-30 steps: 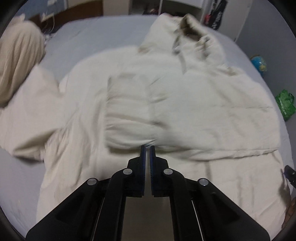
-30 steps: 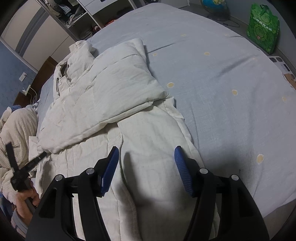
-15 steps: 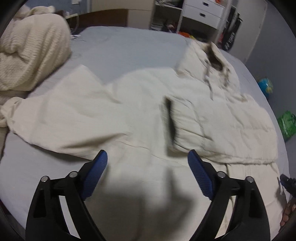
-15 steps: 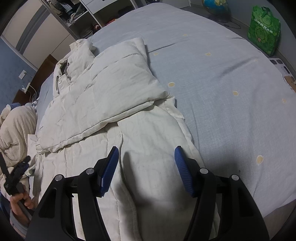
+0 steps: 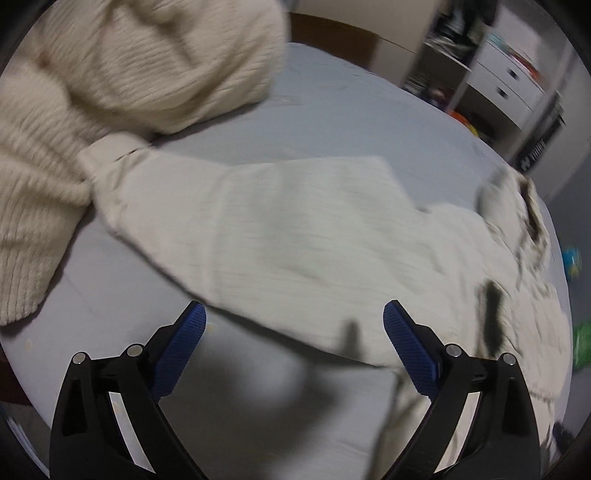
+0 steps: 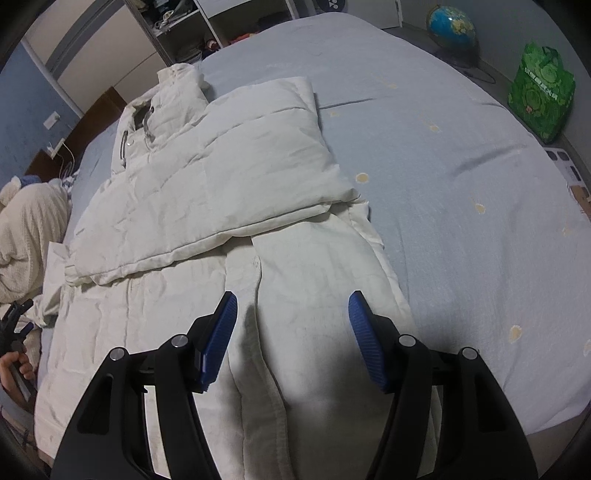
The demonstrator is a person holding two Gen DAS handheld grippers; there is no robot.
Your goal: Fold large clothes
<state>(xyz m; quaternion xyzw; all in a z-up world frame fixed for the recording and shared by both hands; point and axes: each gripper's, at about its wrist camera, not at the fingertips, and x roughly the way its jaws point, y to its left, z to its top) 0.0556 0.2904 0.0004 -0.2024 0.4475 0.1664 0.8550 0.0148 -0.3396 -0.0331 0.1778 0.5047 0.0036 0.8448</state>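
left wrist view, left hand-held gripper point(image 5: 293, 325) spread wide over coat sleeve point(image 5: 258, 229), right hand-held gripper point(image 6: 291, 317) likewise agape above coat point(image 6: 229, 184)

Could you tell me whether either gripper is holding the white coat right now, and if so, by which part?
Nothing is held. The left gripper is open above the coat's sleeve; the right gripper is open over the coat.

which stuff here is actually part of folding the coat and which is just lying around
Part of the job:
- white coat, one sleeve already folded across it
- its other sleeve, spread out flat
- left gripper, open
- right gripper, open
- bed it lies on

Just lying about:
- knitted blanket
- globe
- green bag
- shelves
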